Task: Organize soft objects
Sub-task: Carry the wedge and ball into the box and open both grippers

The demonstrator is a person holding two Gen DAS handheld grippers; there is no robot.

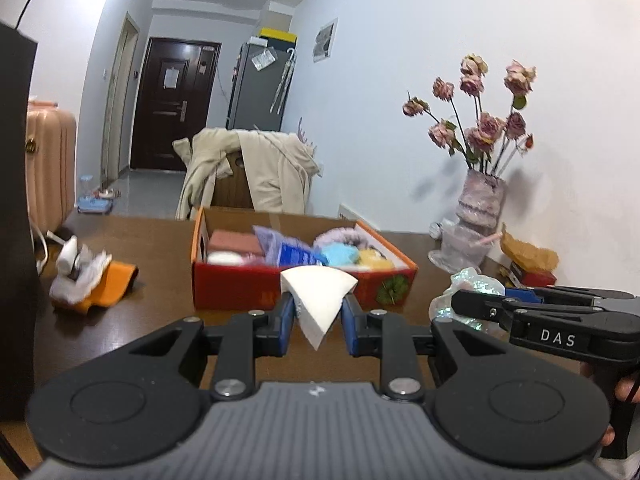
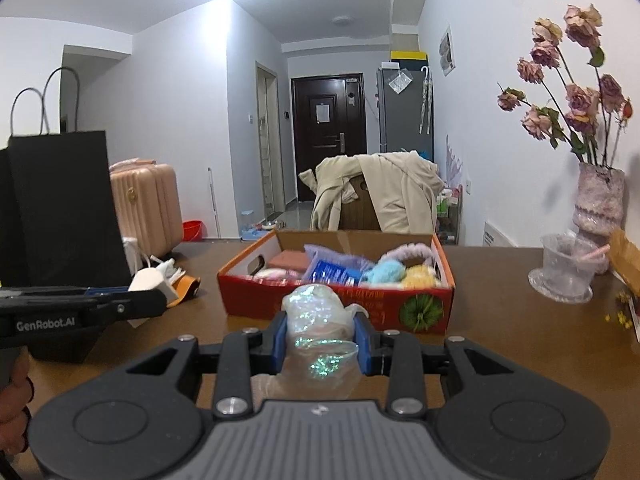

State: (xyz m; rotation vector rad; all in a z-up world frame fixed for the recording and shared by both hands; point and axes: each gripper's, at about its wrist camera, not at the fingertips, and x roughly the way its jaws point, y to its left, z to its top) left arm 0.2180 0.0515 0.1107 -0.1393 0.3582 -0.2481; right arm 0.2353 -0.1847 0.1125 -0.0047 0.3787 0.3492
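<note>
Gripping white sponge wedge (image 1: 318,304), iridescent bag (image 2: 320,332)

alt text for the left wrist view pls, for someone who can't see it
The left gripper holds a white wedge-shaped foam sponge, jaws shut on it, above a brown wooden table, just short of an open red-orange cardboard box packed with soft items. At right, the right gripper grips a crinkly iridescent plastic bag; behind it stands a vase of dried pink roses.

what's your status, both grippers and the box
Left gripper shut on white sponge wedge. Right gripper shut on iridescent bag. Red box ahead, open, partly filled. Nothing blocking.
</note>
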